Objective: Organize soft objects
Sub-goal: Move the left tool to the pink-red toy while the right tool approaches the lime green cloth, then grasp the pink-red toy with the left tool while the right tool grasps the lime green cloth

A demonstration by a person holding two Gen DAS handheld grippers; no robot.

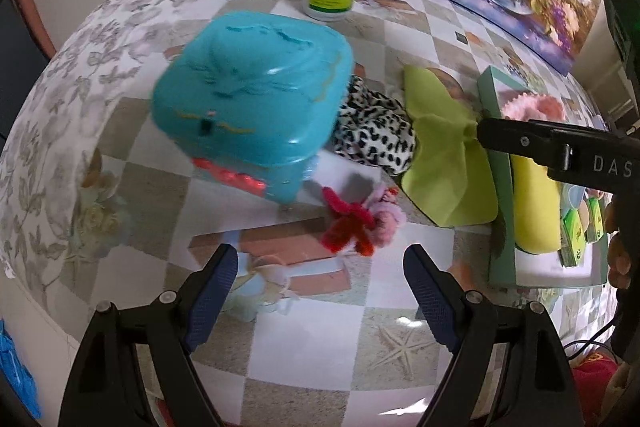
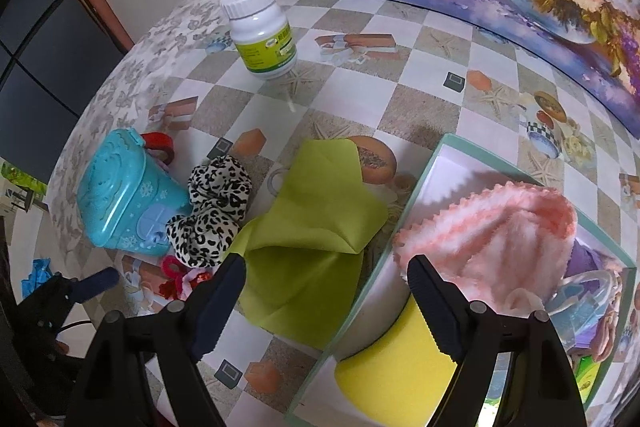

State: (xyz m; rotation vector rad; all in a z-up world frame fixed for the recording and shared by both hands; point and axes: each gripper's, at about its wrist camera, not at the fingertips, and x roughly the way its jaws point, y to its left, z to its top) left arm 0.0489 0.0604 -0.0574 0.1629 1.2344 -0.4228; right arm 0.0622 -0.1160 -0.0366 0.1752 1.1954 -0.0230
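- Soft items are lying scattered on the checked tablecloth [image 1: 320,367] in the left wrist view: a red and pink fuzzy pipe-cleaner toy [image 1: 356,219] is sitting just ahead of the left gripper [image 1: 320,267], slightly to the right of the gap's middle
- Its jaws are standing wide with nothing between them, pointing steeply down at the cloth
- Beyond the toy, a leopard-print scrunchie [image 1: 372,131] is resting against a turquoise plastic case [image 1: 252,95], with a lime green cloth [image 1: 444,155] beside it, touching the box [image 1: 496,187]
- In the right wrist view, the right gripper [image 2: 326,279] is hovering over the box's near-left wall [image 2: 372,279], jaws wide and empty
- The green cloth [image 2: 316,235] is lying ahead and left of those jaws, its long axis running away from them, one corner near the left pad
- A pink knitted piece [image 2: 496,227] and a yellow sponge [image 2: 392,367] are already sitting inside the box
- Judging by nearness, the toy is falling to the left hand and the green cloth to the right
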